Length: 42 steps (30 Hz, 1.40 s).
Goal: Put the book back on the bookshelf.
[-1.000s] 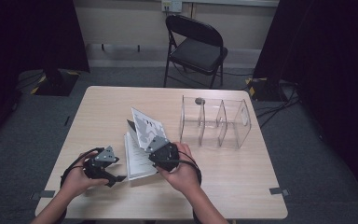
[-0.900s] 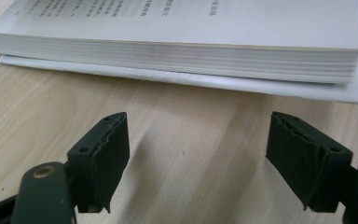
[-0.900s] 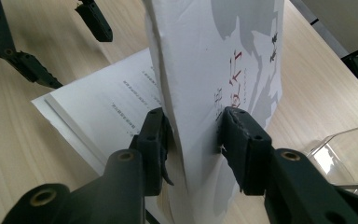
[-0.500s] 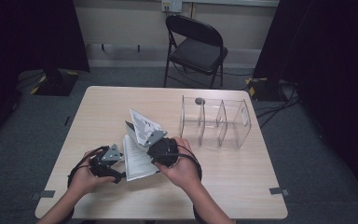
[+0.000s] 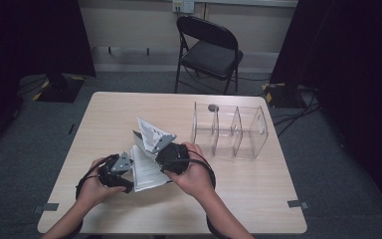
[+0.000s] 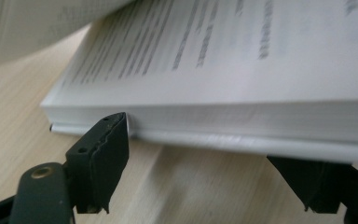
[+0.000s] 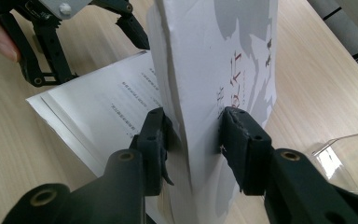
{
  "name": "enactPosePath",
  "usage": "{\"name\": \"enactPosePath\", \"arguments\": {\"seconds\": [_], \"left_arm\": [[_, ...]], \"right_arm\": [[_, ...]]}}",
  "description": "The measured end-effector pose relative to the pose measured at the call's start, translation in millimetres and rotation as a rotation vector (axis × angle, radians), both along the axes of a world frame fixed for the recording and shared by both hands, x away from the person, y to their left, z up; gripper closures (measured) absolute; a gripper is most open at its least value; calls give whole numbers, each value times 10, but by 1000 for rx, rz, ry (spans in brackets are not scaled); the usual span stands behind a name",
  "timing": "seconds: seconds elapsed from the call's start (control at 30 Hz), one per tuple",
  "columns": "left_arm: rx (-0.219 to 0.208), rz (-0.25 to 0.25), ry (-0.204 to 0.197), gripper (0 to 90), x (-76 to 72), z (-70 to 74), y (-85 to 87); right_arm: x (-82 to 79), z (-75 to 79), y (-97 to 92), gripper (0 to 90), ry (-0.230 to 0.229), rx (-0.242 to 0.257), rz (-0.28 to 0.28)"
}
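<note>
While right gripper pinches booklet cover, hiding pages behind, left gripper spread at blurred page edge.

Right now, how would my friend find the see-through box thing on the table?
Start at the light wooden table and look to its far right side. There stands the clear plastic divided rack, beyond the open white booklet. It alone is transparent, with upright partitions.
</note>
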<state>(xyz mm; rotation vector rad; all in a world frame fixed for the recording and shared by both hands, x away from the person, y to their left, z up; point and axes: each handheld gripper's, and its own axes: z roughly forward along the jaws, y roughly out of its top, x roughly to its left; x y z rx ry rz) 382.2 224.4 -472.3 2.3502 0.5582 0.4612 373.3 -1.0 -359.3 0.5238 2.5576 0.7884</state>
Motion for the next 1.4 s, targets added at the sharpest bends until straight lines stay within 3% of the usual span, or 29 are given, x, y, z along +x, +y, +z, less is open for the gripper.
{"name": "enactPosePath", "arguments": {"seconds": [0.03,0.23,0.53,0.73,0.83,1.13,1.2,1.27,1.33,1.4], "left_arm": [[29,0,-7,196,-7,28,-11],[-7,-3,-17,201,-1,41,6],[19,-8,-43,200,-19,57,-12],[18,-36,-75,218,-37,91,-41],[4,-38,-65,241,-55,117,-65],[116,-102,-160,335,-157,226,-179],[115,-98,-149,342,-164,217,-190],[132,-105,-164,358,-166,235,-176],[155,-112,-201,434,-196,278,-169],[138,-103,-207,483,-203,316,-162]], "right_arm": [[1,13,7,609,4,-1,3],[12,48,59,609,-5,-22,14],[4,47,77,605,4,-31,21],[5,54,83,604,5,-35,24],[13,75,83,604,-5,-43,37],[2,132,84,604,11,-63,41],[-2,136,94,603,10,-75,46],[-1,135,104,601,10,-73,52],[-4,135,102,595,19,-62,46],[-9,137,109,586,16,-55,51]]}}
